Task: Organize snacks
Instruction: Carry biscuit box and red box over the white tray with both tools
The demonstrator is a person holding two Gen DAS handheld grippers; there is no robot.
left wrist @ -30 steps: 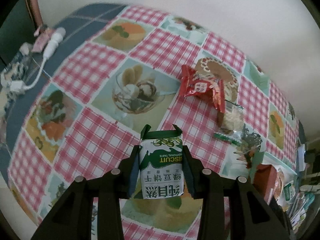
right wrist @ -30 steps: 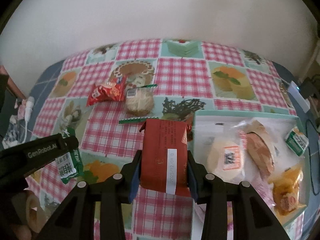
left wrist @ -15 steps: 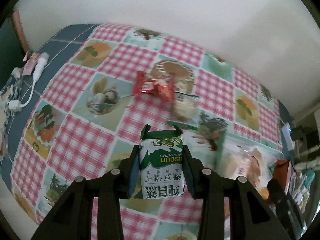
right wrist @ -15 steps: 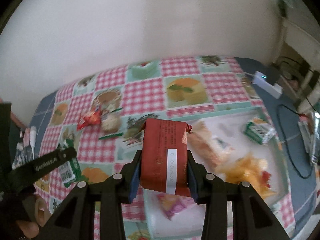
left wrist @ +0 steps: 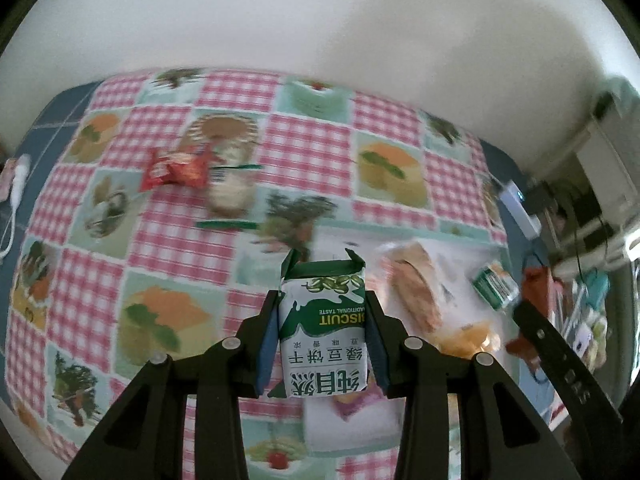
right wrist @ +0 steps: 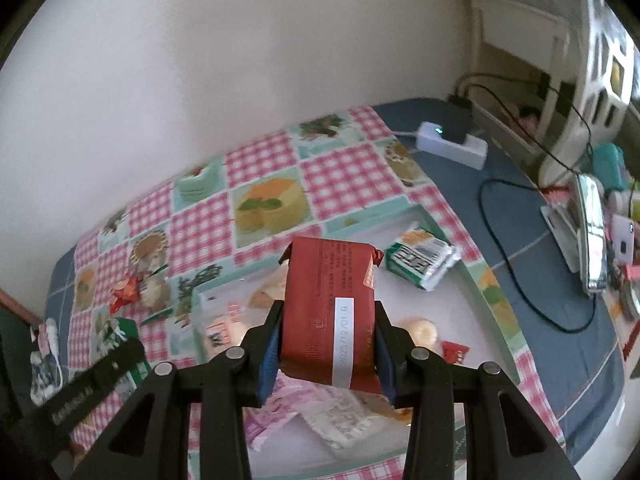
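My left gripper (left wrist: pixel 322 336) is shut on a green and white biscuit pack (left wrist: pixel 323 332), held above the left edge of the white tray (left wrist: pixel 352 420). My right gripper (right wrist: pixel 328 332) is shut on a dark red snack pack (right wrist: pixel 330 312), held above the tray (right wrist: pixel 492 292), which holds several snacks, among them a green pack (right wrist: pixel 420 258). The left gripper and its pack also show in the right wrist view (right wrist: pixel 116 344). A red wrapper (left wrist: pixel 176 168) and a clear-wrapped pastry (left wrist: pixel 232 196) lie on the checked tablecloth, left of the tray.
A white power adapter (right wrist: pixel 452 142) with cables and a phone (right wrist: pixel 592 232) lie on the blue cloth to the right. A white cable (left wrist: pixel 16 188) lies at the table's left edge. A wall runs behind the table.
Both grippers have swung to the right with their packs, from over the tablecloth to over the tray. Both stay shut.
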